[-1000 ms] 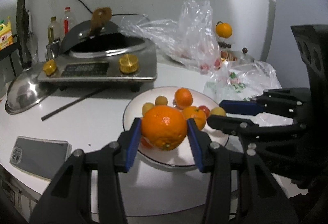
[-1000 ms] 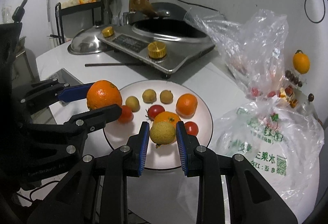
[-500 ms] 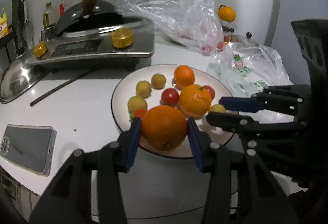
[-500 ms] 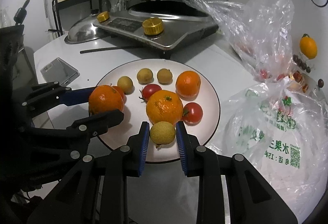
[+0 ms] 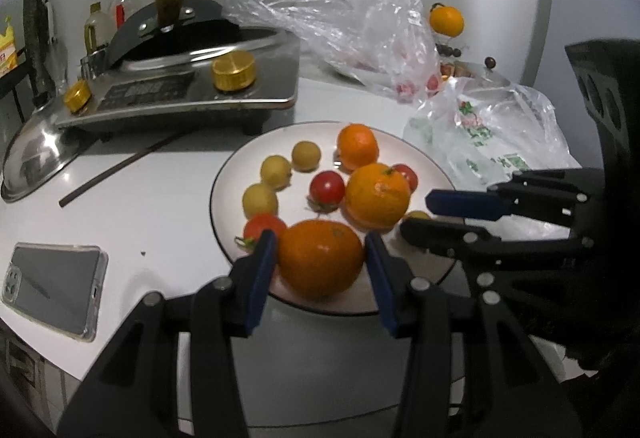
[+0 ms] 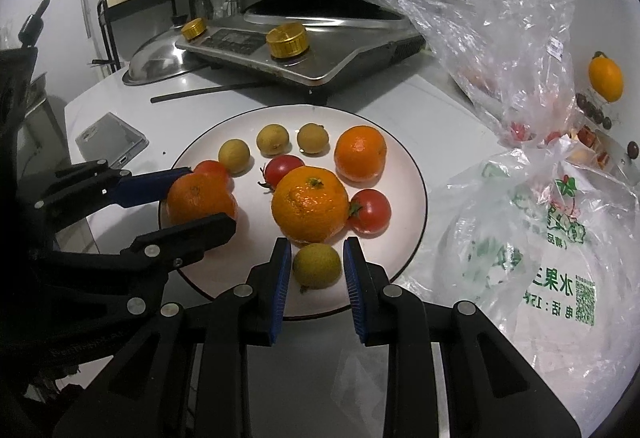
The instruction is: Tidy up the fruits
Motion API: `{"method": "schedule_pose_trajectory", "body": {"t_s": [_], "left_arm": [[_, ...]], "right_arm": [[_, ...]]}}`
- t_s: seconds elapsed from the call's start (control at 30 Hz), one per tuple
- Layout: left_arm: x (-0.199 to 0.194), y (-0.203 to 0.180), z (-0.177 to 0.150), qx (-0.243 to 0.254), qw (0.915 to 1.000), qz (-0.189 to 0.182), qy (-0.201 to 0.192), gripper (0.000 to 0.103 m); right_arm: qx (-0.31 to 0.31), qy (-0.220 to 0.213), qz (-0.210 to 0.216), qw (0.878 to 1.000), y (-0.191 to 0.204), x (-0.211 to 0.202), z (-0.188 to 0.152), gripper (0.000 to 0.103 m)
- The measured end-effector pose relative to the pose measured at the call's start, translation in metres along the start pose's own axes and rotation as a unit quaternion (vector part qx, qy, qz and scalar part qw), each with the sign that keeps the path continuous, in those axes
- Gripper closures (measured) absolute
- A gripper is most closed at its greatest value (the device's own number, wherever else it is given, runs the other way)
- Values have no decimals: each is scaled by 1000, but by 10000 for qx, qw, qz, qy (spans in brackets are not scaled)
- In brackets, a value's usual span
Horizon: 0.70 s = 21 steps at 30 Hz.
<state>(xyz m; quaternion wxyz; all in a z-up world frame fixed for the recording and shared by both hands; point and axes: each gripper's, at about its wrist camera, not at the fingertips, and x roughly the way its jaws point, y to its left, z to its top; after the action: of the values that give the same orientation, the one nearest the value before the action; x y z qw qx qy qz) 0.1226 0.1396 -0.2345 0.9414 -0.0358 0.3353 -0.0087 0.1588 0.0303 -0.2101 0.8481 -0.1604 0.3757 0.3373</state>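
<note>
The left hand-held gripper [image 5: 320, 262] clamps a large orange [image 5: 320, 264] between its blue pads, over the near rim of the plate [image 5: 224, 173]. The right hand-held gripper [image 6: 316, 264] is closed on a small yellow-green fruit [image 6: 317, 265], low over the plate's near edge, just in front of a mandarin [image 6: 309, 209]. Tomatoes, another orange and three more small yellow fruits lie on the plate. To the right on the desk [image 6: 436, 117], a plastic bag [image 6: 560, 258] carries green print reading "水果"; the smaller text is illegible.
</note>
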Motion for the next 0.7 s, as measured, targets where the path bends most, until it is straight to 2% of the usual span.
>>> {"method": "schedule_pose_trajectory", "body": {"t_s": [0.17,0.43,0.6,0.63,0.7], "left_arm": [[-12,-4,5,23,9998,-5,-180,53],[-35,-14,19,38,9989,68,-470,52],[-54,-22,29,87,9972,119,-731,47],[-58,-24,31,108,9968,126,-784,42],[-67,-29,34,146,9959,100,-883,42]], "right_arm": [[39,-103,-32,9999,-3,-9,1,71],[73,-437,-172,9989,-9,-37,7,70],[108,-690,-268,9972,-14,-62,12,70],[105,-737,-289,9968,-13,-67,12,69],[106,-833,-314,9960,-14,-78,14,64]]}}
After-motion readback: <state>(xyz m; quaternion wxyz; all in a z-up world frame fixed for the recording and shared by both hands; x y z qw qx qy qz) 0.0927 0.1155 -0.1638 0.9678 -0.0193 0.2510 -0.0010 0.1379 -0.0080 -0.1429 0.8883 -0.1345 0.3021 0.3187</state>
